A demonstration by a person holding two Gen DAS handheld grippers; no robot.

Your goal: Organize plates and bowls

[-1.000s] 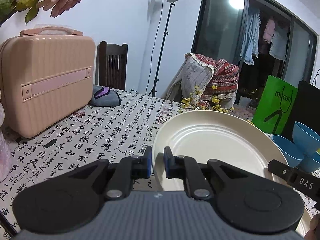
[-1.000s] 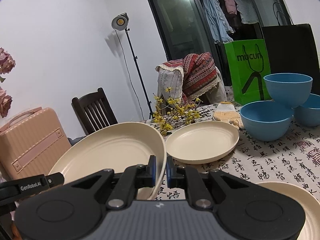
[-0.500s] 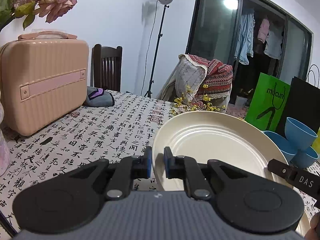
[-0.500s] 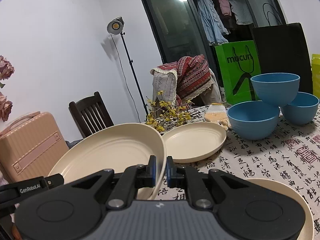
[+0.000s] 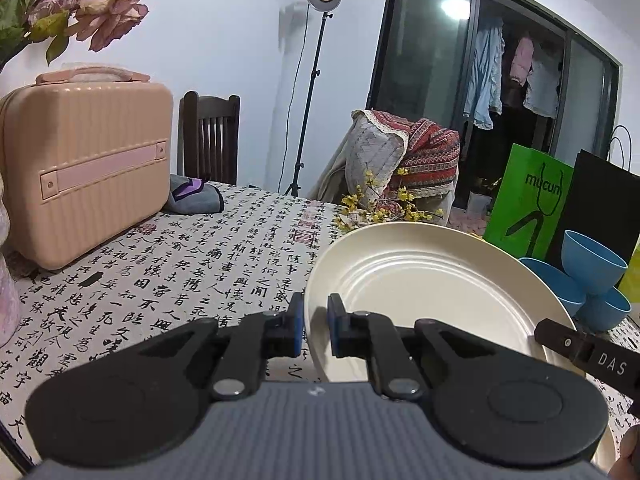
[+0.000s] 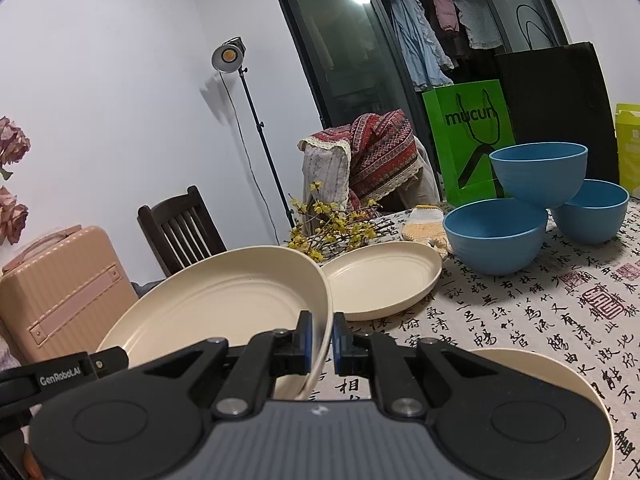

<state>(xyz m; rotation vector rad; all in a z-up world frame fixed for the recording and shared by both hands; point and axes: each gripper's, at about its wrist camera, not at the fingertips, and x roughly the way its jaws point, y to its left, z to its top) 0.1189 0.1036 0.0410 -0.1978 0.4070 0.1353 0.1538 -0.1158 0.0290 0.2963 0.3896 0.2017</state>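
Two grippers, one cream plate pinched between them above the table.

I have the left gripper (image 5: 315, 326) clamped on the held plate's (image 5: 432, 288) left rim and the right gripper (image 6: 320, 336) clamped on its right rim, so it hangs tilted over the calligraphy tablecloth (image 6: 520, 320). Beyond it a second cream plate (image 6: 380, 280) lies flat; another (image 6: 568, 392) sits under my right gripper. Three blue bowls (image 6: 496, 236) cluster at far right, one perched on two.
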